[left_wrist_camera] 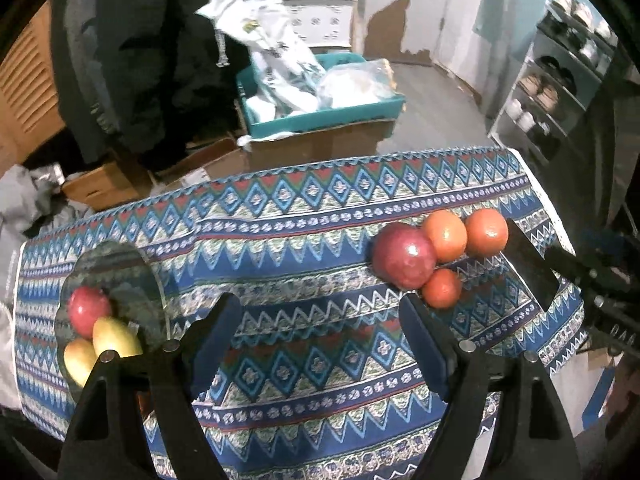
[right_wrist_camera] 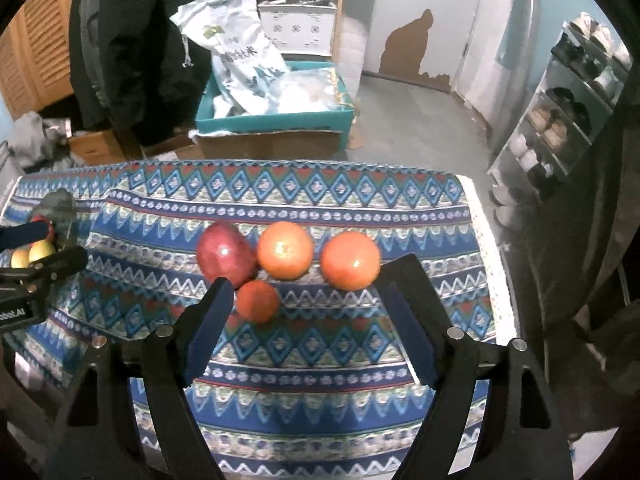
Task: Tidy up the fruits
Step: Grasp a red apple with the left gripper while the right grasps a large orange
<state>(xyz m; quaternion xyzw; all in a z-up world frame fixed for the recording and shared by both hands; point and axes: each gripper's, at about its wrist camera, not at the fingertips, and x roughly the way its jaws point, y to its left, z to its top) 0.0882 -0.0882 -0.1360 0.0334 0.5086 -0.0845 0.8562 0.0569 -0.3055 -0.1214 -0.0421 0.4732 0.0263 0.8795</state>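
A red apple [right_wrist_camera: 226, 254], two large oranges [right_wrist_camera: 284, 250] [right_wrist_camera: 351, 260] and a small orange [right_wrist_camera: 257, 301] lie together on the patterned tablecloth [right_wrist_camera: 320, 360]. My right gripper [right_wrist_camera: 308, 292] is open and empty just in front of them. In the left wrist view the same cluster lies at the right: the apple [left_wrist_camera: 404, 256], the oranges [left_wrist_camera: 445, 235] [left_wrist_camera: 486, 232] and the small orange [left_wrist_camera: 441, 288]. A glass plate [left_wrist_camera: 116, 264] at the left holds a red apple [left_wrist_camera: 89, 310] and two yellow fruits [left_wrist_camera: 116, 338] [left_wrist_camera: 80, 356]. My left gripper [left_wrist_camera: 320, 312] is open and empty over the cloth.
The table's far edge [right_wrist_camera: 280, 166] drops to the floor with cardboard boxes and a teal crate [right_wrist_camera: 276, 120] of bags. A shoe rack [right_wrist_camera: 560, 120] stands at the right. The right gripper's finger [left_wrist_camera: 532, 264] shows beside the oranges in the left wrist view.
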